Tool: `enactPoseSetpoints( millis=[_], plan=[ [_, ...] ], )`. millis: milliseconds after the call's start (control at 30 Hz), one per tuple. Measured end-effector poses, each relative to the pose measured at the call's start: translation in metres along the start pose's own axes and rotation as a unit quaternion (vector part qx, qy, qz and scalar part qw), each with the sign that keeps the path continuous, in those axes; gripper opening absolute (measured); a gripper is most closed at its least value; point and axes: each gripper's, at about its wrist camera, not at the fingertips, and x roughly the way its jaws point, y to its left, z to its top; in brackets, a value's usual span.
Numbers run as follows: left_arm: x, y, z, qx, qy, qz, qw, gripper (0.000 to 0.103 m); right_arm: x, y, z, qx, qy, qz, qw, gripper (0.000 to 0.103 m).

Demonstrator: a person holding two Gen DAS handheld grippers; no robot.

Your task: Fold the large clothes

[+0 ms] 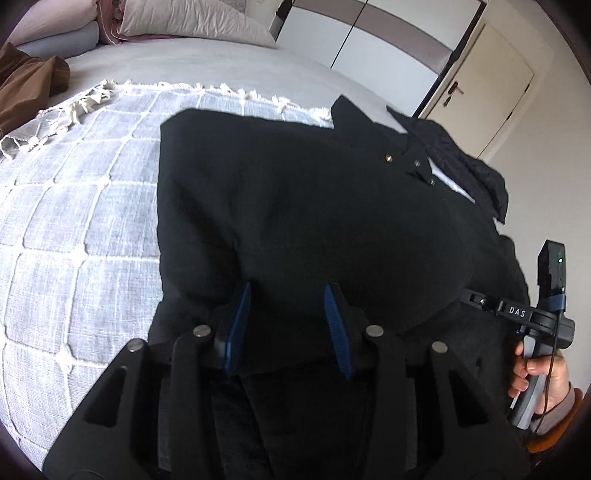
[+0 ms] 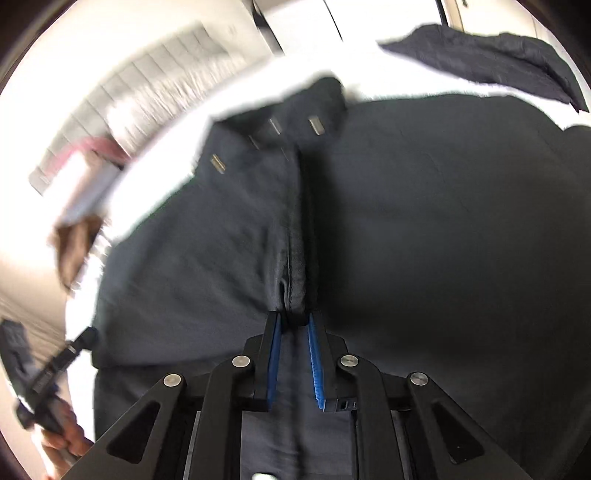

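A large black jacket (image 1: 295, 192) with metal snaps lies spread on a grey checked blanket (image 1: 81, 206) on the bed. My left gripper (image 1: 288, 291) hovers over its near part. The blue pads (image 1: 238, 325) stand apart, and black cloth bulges between the tips without being visibly pinched. In the right wrist view, my right gripper (image 2: 292, 318) is shut on a narrow fold of the jacket (image 2: 424, 221) along its front seam. That view is blurred. The right gripper's body (image 1: 550, 295), held by a hand (image 1: 546, 376), shows at the jacket's right side.
A second dark garment (image 1: 461, 158) lies beyond the jacket near the bed's far right edge. A brown garment (image 1: 26, 85) sits at the far left and pillows (image 1: 192, 22) at the head. A door (image 1: 491, 85) and wardrobe stand behind.
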Motion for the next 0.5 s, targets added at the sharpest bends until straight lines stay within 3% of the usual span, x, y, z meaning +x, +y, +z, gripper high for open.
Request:
enactPoseSetpoints(
  millis=[100, 167, 233, 267, 300, 367, 500],
  plan=[
    [-0.002, -0.01, 0.0, 0.018, -0.003, 0.021, 0.9996, 0.047, -0.007, 0.0, -0.001, -0.018, -0.008, 0.001, 1.0, 0.014],
    [-0.009, -0.013, 0.002, 0.008, -0.005, 0.011, 0.9999, 0.066, -0.015, -0.008, 0.0, -0.002, 0.001, 0.022, 1.0, 0.022],
    [-0.02, -0.016, 0.005, -0.006, -0.01, 0.006, 0.9999, 0.078, -0.026, -0.02, 0.003, 0.02, 0.014, 0.059, 0.998, 0.051],
    [-0.026, -0.018, 0.005, -0.013, -0.015, 0.01, 0.9998, 0.083, -0.032, -0.025, 0.007, 0.027, 0.014, 0.075, 0.997, 0.073],
    [-0.033, -0.019, 0.006, -0.019, -0.022, 0.014, 0.9995, 0.086, -0.045, -0.034, 0.008, 0.035, 0.006, 0.086, 0.996, 0.079],
    [-0.043, -0.022, 0.005, -0.029, -0.032, 0.016, 0.9989, 0.094, -0.069, -0.056, 0.012, 0.047, -0.014, 0.083, 0.995, 0.08],
    [-0.05, -0.025, 0.006, -0.036, -0.03, 0.001, 0.9989, 0.096, -0.115, -0.128, 0.017, 0.115, -0.051, 0.066, 0.99, 0.084]
  ],
)
